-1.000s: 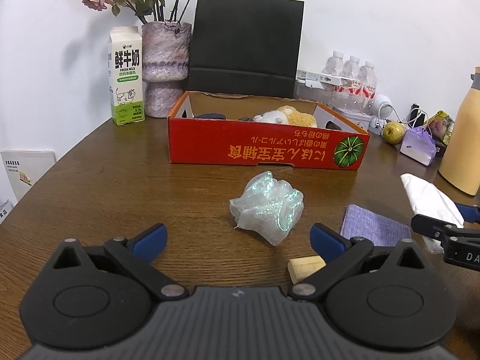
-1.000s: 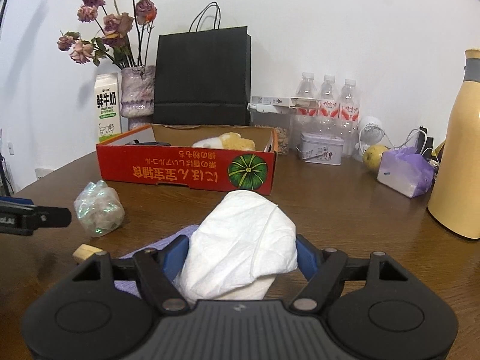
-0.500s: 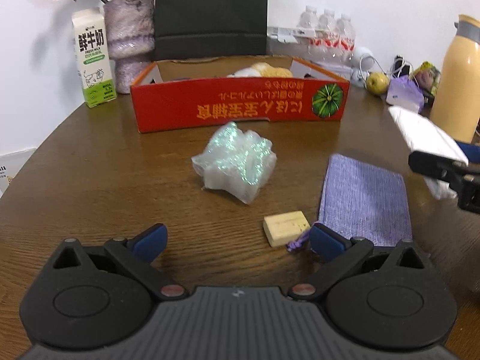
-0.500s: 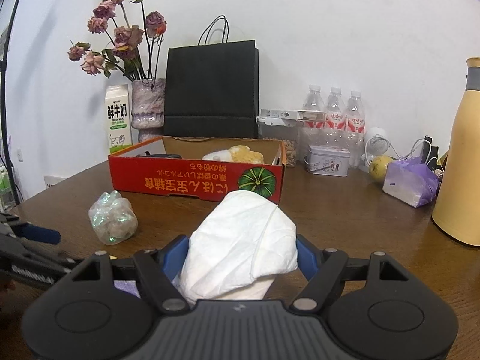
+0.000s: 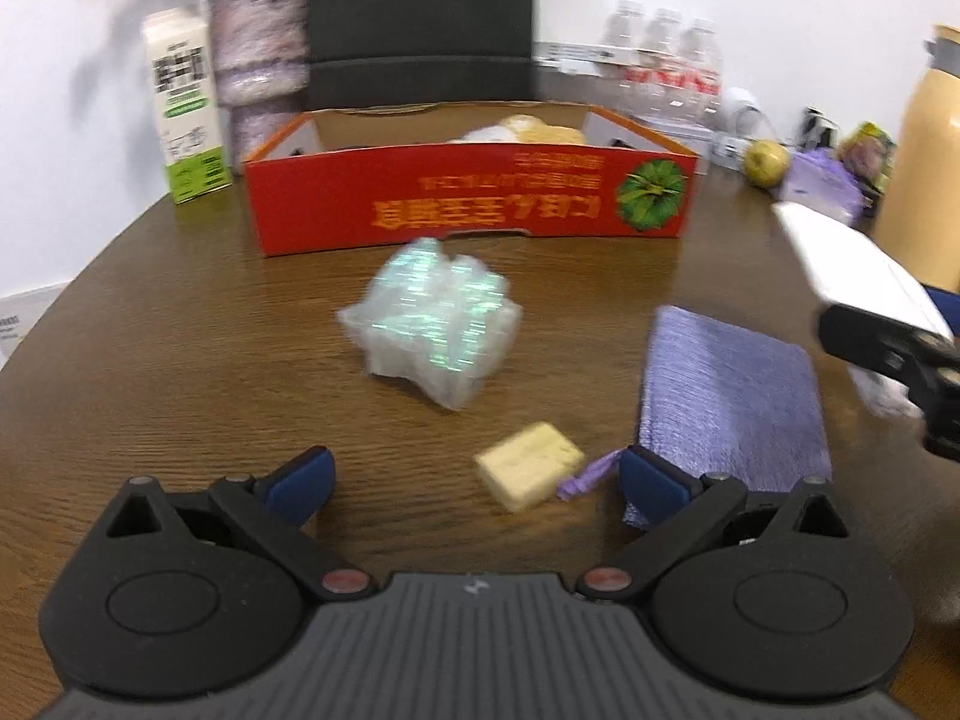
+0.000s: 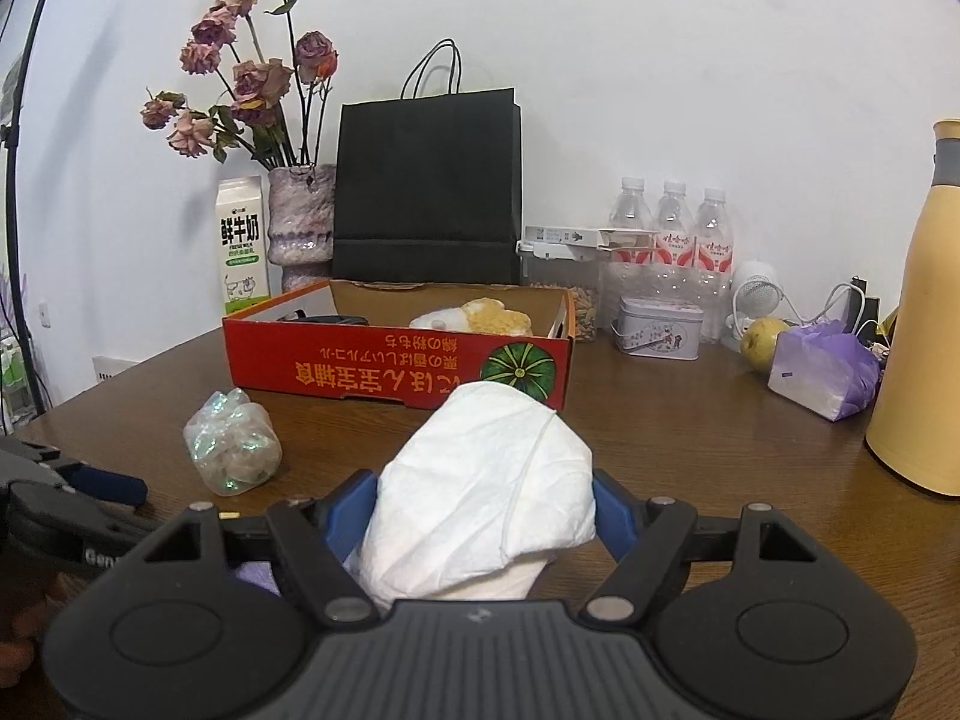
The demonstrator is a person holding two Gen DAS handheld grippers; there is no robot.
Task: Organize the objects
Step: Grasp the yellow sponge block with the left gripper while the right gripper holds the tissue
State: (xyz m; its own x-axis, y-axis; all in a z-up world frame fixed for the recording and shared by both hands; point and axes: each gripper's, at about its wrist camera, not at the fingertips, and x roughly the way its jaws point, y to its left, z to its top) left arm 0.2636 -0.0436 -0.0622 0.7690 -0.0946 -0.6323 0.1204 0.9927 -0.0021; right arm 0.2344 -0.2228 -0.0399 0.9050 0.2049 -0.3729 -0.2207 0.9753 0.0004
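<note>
A round dark-wood table (image 5: pixel 150 360) stands against a white wall, and the landmark on it is a shallow red cardboard box (image 5: pixel 474 204) printed with a green pumpkin. Nearest the camera in the left wrist view, the left gripper (image 5: pixel 474 474) has its blue-padded jaws spread wide with nothing between them; just ahead of it, on the near side of the box, lie a small pale-yellow block (image 5: pixel 528 474) and, touching the gripper's right pad, a flat lilac woven cloth (image 5: pixel 732 396). Between these and the box sits a crumpled iridescent plastic wrap (image 5: pixel 435 324). The right gripper (image 6: pixel 486 510) is clamped on a soft white folded paper bundle (image 6: pixel 480 498), held in the air short of the box's front wall.

Inside the box a white-and-tan plush toy (image 6: pixel 474 318) and a dark item already rest — so sorting looks partly done, with the bundle, wrap, block and cloth left outside.

Against the view a second ago, the left gripper has dropped and tipped downward, bringing block and cloth into fuller sight — the right one has kept its place and grip.
</note>
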